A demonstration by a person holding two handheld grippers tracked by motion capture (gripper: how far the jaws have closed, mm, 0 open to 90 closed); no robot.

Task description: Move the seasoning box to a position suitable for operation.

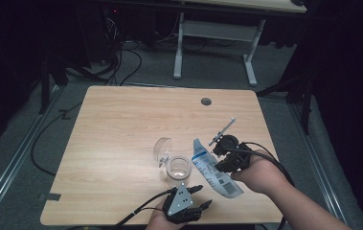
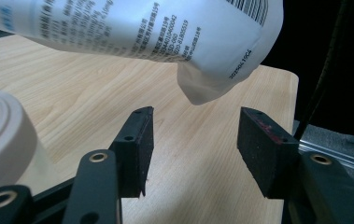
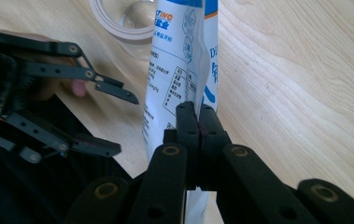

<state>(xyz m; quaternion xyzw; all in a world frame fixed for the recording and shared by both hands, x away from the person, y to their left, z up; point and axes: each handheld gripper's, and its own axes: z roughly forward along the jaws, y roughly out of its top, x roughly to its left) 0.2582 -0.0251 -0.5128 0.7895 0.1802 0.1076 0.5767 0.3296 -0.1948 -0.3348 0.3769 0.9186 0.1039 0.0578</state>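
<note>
Light wood table (image 1: 121, 129), cable hole near the far edge; dark room, grey floor, white desk legs (image 1: 178, 45) behind. Right gripper (image 3: 198, 114) is clamped tight on the white pouch (image 3: 179, 56), held above the tabletop beside the clear jar (image 1: 179, 168). Left gripper (image 2: 194, 144) stands wide, nothing between its pads. Its view shows the pouch's bottom corner hanging just ahead; high view shows the jar's lid (image 1: 163, 149).

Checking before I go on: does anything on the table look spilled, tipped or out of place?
Nothing looks spilled or broken. The white pouch is held slanted above the table, pinched in the right gripper. The clear jar stands upright, its lid open beside it. The left gripper is open, empty, below the pouch's end.
</note>
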